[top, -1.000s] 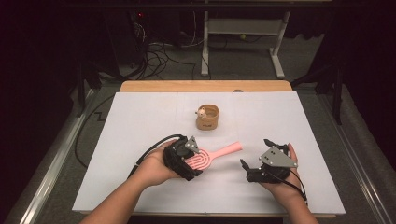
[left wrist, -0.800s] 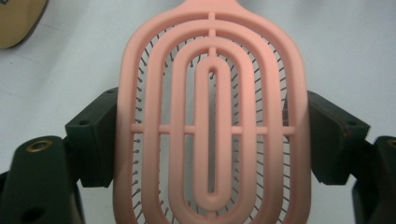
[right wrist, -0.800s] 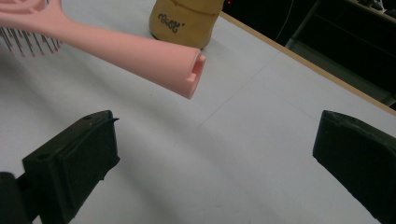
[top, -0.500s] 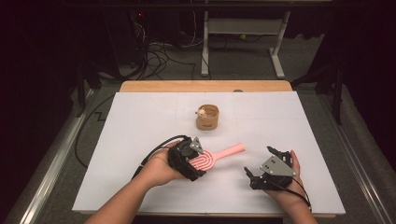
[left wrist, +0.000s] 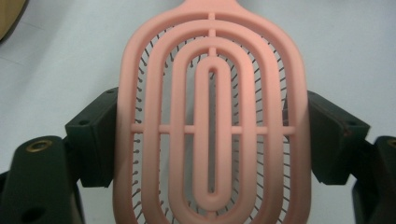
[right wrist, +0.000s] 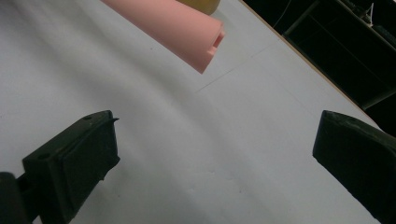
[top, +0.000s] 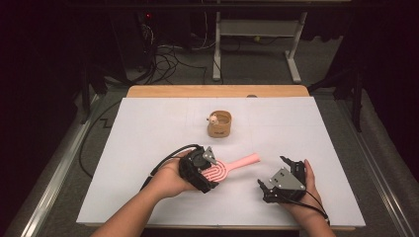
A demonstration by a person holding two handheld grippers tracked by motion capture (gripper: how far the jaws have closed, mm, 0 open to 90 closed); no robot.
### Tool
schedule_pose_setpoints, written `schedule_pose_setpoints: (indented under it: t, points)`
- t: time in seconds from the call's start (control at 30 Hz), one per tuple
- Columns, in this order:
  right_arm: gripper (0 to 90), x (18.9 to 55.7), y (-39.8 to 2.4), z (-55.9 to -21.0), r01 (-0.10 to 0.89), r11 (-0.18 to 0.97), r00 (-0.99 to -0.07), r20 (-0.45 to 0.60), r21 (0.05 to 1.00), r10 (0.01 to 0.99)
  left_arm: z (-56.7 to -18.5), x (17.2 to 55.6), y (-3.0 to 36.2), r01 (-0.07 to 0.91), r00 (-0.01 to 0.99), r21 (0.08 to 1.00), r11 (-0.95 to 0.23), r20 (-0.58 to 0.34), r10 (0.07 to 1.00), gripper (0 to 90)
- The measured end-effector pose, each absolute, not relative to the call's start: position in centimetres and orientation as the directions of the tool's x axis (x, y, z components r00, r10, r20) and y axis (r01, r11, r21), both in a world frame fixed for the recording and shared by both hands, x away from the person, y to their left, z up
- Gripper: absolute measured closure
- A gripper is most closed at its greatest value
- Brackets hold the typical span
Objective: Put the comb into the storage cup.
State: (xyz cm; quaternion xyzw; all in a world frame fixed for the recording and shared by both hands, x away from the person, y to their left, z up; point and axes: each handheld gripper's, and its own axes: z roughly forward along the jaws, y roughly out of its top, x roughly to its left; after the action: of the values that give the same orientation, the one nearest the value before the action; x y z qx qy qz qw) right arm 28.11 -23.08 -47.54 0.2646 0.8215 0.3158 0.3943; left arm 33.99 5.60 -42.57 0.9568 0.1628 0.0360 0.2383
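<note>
Gripping the pink hairbrush [left wrist: 212,121] by the sides of its head, the left gripper [top: 205,170] has lifted it slightly toward the cup [top: 219,124]; the right gripper [top: 277,183] has drawn back, jaws wide and empty, the handle beyond them.

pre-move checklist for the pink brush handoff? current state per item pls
1. Left claw clamps the pink hairbrush head on both edges: ok.
2. Brush lifted off the white table: cannot tell.
3. Handle end free and pointing toward the right claw: ok.
4. Right claw open, nothing between its jaws: ok.
5. Right claw lined up on the handle: not ok, handle sits above and off to one side in the right gripper view.
6. Tan cup apart from the brush: ok.
</note>
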Motion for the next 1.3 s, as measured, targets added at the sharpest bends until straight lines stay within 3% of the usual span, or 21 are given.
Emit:
schedule_pose_setpoints:
  t: [0.9,1.3]
  points:
    - [9.5,27.6,-21.1,-46.6,0.088,0.737,-0.540,-0.590,0.670,0.600,-43.4,34.1,4.2,0.292,0.948,0.446,-0.846,-0.018,0.318,19.8]
    - [17.8,27.3,-19.9,-46.1,0.032,0.776,-0.535,-0.645,0.630,0.545,-42.8,33.7,3.8,0.287,0.949,0.460,-0.840,-0.015,0.316,19.8]
